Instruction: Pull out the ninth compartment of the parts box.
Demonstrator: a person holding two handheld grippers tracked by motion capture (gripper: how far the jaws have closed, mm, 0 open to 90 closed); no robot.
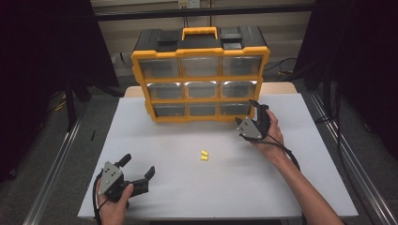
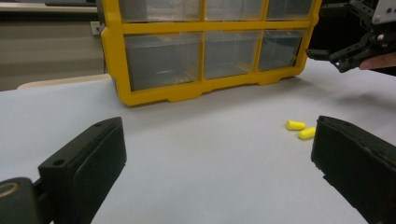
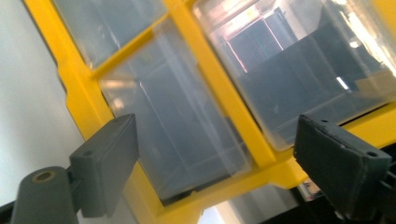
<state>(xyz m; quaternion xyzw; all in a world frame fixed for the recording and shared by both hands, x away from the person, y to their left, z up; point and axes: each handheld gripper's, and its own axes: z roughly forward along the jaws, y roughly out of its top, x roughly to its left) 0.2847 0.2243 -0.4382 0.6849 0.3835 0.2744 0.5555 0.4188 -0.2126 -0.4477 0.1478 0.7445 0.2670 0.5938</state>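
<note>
High view: a yellow-and-black drawer cabinet (image 1: 201, 75) stands upright at the far middle of the white table (image 1: 291, 187), three rows of three clear drawers facing the camera, yellow carry handle (image 1: 200, 32) on top. Two small yellow earplugs (image 1: 204, 155) lie side by side near the centre of the frame, well apart from the cabinet and from both tools. Left gripper (image 1: 139, 169) sits at lower left of the frame, low over the table's near edge, held by the left hand (image 1: 115, 206); jaws spread wide, nothing between them. Right gripper (image 1: 256, 107) is at centre right, just beside the cabinet's lower right corner, held by the right hand (image 1: 270, 136) with a black cable (image 1: 286, 152) trailing along the forearm. Left gripper view: the two black jaws rise from the lower corners, far apart, bare table between; the earplugs (image 2: 300, 129) lie at right just beside the right-hand jaw; the cabinet (image 2: 205, 56) fills the top, and the other gripper (image 2: 345, 49) shows at upper right next to the cabinet's corner. Right gripper view: tilted, jaws wide open and holding nothing, close before the clear drawers (image 3: 187, 135) and yellow frame (image 3: 233, 102); whether a jaw touches the cabinet cannot be told.
</note>
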